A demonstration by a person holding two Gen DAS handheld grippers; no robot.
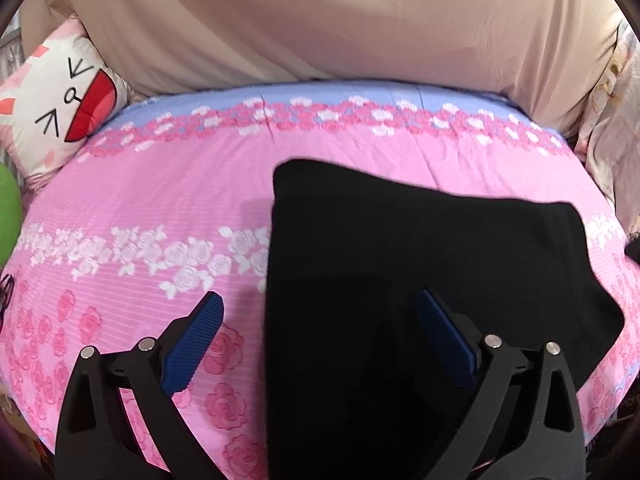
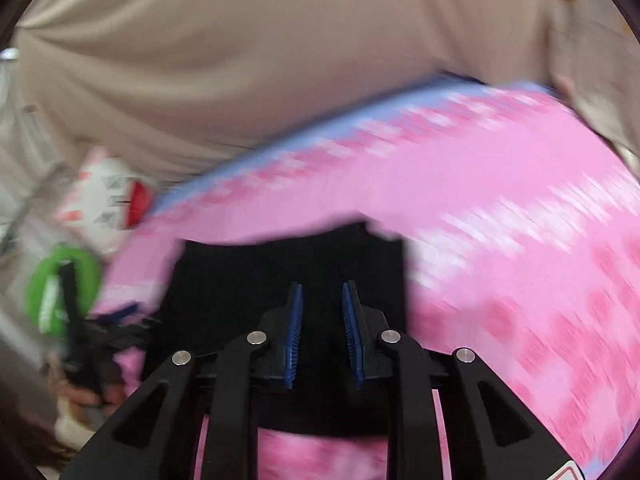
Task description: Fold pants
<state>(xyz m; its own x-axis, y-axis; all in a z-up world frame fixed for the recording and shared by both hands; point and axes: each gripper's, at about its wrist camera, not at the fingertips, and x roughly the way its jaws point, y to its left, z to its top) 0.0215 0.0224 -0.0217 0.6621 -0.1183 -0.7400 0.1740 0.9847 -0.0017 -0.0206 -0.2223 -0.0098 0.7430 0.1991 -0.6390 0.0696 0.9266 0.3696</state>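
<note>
- Left gripper (image 1: pixel 318 310): we see its jaws spread wide, gripping nothing; one blue pad (image 1: pixel 444 332) hangs over the black pants (image 1: pixel 420 248), the other over bare sheet.
- Right gripper (image 2: pixel 320 300): its jaws stand narrowly apart with a clear gap; we see no cloth pinched between them.
- The pants lie folded into a compact dark rectangle on the pink rose-print bed sheet (image 1: pixel 160 200).
- A cartoon-face pillow (image 1: pixel 60 108) rests at the sheet's far left corner.
- Right wrist view is motion-blurred.
</note>
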